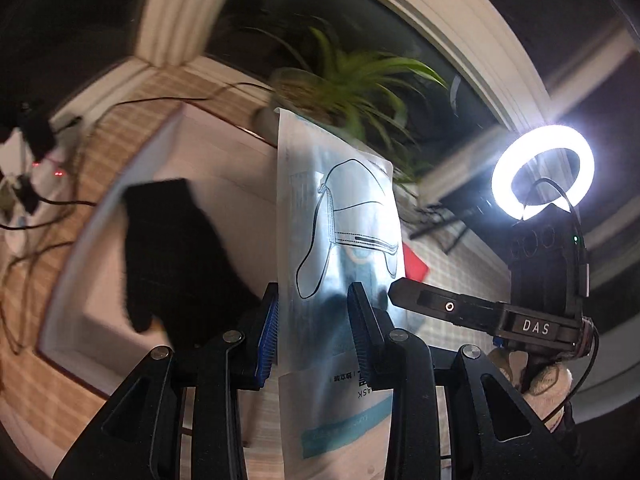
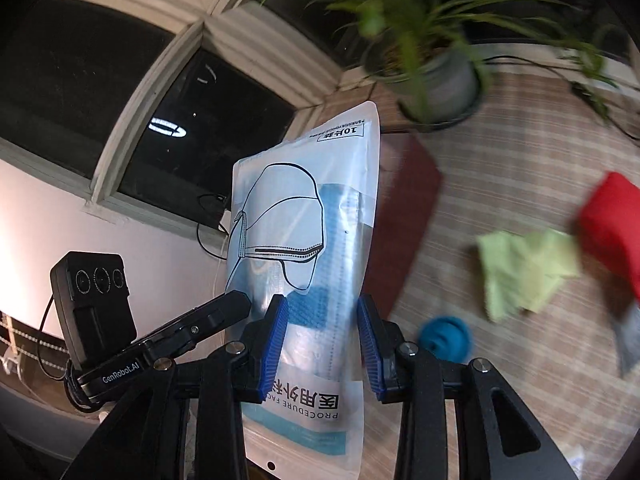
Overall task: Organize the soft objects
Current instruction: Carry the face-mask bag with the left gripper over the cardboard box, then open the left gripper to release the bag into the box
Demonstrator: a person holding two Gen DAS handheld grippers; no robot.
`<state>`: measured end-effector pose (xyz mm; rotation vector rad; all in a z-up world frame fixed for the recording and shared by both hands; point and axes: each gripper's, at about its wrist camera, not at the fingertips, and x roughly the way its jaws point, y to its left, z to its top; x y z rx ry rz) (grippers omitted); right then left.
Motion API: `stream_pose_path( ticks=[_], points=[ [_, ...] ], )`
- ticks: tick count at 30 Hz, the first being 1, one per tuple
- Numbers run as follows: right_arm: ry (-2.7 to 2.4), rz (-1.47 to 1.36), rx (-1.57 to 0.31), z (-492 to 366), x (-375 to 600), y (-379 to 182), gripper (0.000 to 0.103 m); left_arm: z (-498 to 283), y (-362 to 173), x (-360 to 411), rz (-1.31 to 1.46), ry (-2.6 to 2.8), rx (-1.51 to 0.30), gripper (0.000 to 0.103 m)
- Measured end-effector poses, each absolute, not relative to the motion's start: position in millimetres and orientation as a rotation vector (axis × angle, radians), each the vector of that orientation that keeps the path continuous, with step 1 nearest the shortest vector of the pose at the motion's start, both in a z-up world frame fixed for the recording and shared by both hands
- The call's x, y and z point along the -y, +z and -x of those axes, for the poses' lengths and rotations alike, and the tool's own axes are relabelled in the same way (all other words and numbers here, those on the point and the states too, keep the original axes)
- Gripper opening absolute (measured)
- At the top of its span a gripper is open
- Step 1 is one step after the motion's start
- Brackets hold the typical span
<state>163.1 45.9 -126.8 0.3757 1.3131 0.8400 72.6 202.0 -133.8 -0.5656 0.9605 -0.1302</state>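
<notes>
Plastic face-mask pouch (image 2: 304, 248) stands lengthwise between my two hand-held grippers, left (image 1: 314, 320) and right (image 2: 322, 332), both clamped on it, its printed top end nearest me.

Motion-blurred yellow-green cloth (image 2: 526, 274), red fabric (image 2: 614, 224) and teal ball (image 2: 446, 338); mask packet (image 2: 308, 264) bottom cropped.

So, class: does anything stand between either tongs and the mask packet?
Nothing visible does. The mask packet sits between the pads of both the right tongs and the left tongs, lifted off the table.
</notes>
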Motion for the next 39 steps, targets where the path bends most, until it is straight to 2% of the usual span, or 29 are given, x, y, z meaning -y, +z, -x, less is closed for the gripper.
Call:
stream_pose_path(
  ticks=[13, 25, 29, 39],
  points=[
    [0.818, -0.287, -1.354, -194, -141, -159, 0.033, -100, -161, -274, 0.585, -0.054, -1.007, 0.029],
    [0.775, -0.239, -1.37, -211, -153, -172, 0.036, -113, -174, -288, 0.568, -0.007, -1.029, 0.033],
    [0.792, -0.219, -1.339, -210, -151, -163, 0.037, -110, -167, -287, 0.54, 0.014, -1.01, 0.036],
    [0.826, -0.187, -1.278, -189, -128, -143, 0.041, -89, -153, -287, 0.523, 0.055, -0.973, 0.036]
  ],
)
